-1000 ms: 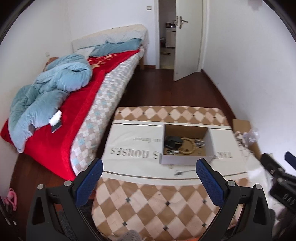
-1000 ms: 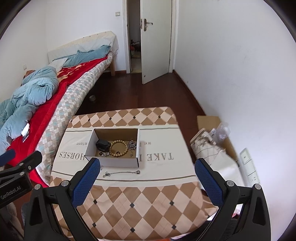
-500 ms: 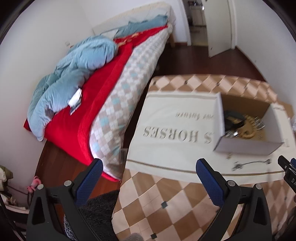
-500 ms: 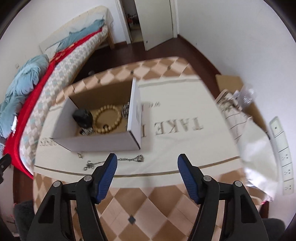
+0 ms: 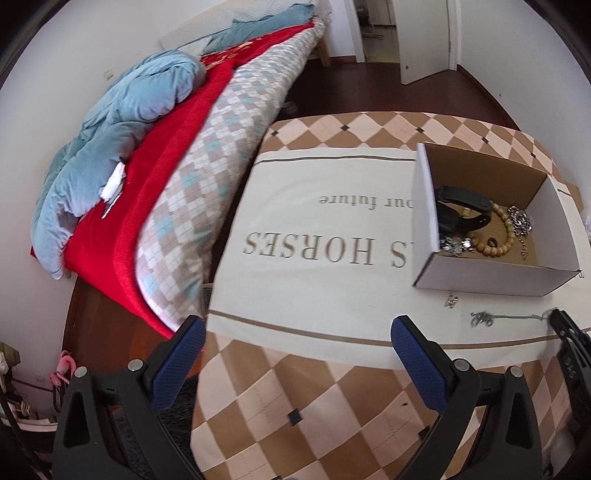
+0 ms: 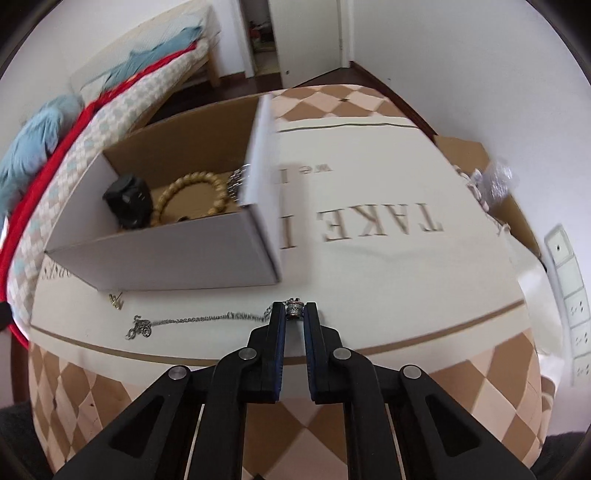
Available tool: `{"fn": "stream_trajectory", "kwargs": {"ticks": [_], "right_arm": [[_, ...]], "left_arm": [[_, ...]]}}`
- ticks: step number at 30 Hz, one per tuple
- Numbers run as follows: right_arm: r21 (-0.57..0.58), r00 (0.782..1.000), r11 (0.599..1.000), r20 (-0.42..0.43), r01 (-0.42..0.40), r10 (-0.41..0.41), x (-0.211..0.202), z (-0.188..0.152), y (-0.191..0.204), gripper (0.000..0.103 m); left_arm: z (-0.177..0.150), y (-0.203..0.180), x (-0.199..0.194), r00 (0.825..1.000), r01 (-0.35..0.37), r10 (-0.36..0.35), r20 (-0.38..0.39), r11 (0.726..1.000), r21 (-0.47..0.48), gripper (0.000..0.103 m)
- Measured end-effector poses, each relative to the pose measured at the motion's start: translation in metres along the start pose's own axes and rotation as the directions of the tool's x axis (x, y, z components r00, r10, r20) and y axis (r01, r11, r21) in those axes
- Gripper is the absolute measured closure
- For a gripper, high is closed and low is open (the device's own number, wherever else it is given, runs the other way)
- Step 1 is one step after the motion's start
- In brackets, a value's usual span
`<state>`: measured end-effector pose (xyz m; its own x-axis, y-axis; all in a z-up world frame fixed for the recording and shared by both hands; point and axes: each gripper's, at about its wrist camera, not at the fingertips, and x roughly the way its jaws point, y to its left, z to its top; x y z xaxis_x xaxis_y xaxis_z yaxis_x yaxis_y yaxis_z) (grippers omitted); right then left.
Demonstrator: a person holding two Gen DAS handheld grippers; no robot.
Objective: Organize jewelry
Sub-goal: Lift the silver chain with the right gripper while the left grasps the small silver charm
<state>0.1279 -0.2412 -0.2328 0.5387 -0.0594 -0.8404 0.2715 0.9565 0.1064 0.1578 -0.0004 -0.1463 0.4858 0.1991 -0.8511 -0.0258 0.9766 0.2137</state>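
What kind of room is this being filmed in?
Most likely a bedroom in a home. A bed with a red cover and a rumpled blue duvet runs along one wall, a white door stands open, and a box of jewelry sits on a table with a checkered cloth.

Light: soft, even daylight is filling the room.
Shadows: the box (image 6: 177, 258) is casting only a faint shadow on the tablecloth (image 6: 369, 280).
Blur: the box's right wall and the printed letters are smearing slightly.
Distortion: fisheye is bending walls, and black vignette is darkening the corners.
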Motion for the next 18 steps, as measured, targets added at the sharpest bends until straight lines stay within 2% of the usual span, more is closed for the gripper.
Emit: {"fn": "stream_trajectory", "kwargs": {"ticks": [4,8,11,12,14,17,18], "right_arm": [[0.058,1.000,0.998,0.013,0.011,-0.012,-0.019,0.002,-0.036,0.093],[0.095,0.999,0.995,0.017,0.036,-0.037,-0.033,0.002,-0.067,0.093],[0.102,0.998,0.993,0.011,0.055,-0.057,-0.036,0.000,-0.080,0.093],[0.105,0.998,0.993,0.007,0.060,-0.061,-0.036,-0.001,-0.084,0.093],[0.109,0.998,0.992,0.000,0.068,-0.068,-0.035,-0.002,-0.088,0.093],[0.106,0.997,0.992,-0.009,0.074,-0.074,-0.035,-0.003,-0.092,0.093],[0.105,0.997,0.992,-0.011,0.075,-0.074,-0.034,-0.003,-0.092,0.093]], "left_arm": [[0.005,-0.015,0.007,0.999,0.043,-0.042,-0.013,0.999,0.019,0.001],[0.008,-0.044,0.021,0.987,0.155,-0.153,-0.048,0.987,0.041,0.001],[0.010,-0.068,0.035,0.979,0.195,-0.190,-0.075,0.978,0.070,0.001],[0.009,-0.076,0.040,0.978,0.198,-0.191,-0.088,0.977,0.084,0.003],[0.009,-0.087,0.048,0.974,0.211,-0.200,-0.107,0.972,0.102,0.015],[0.008,-0.098,0.055,0.971,0.222,-0.209,-0.118,0.968,0.116,0.020],[0.008,-0.100,0.056,0.970,0.226,-0.213,-0.117,0.967,0.120,0.024]]}}
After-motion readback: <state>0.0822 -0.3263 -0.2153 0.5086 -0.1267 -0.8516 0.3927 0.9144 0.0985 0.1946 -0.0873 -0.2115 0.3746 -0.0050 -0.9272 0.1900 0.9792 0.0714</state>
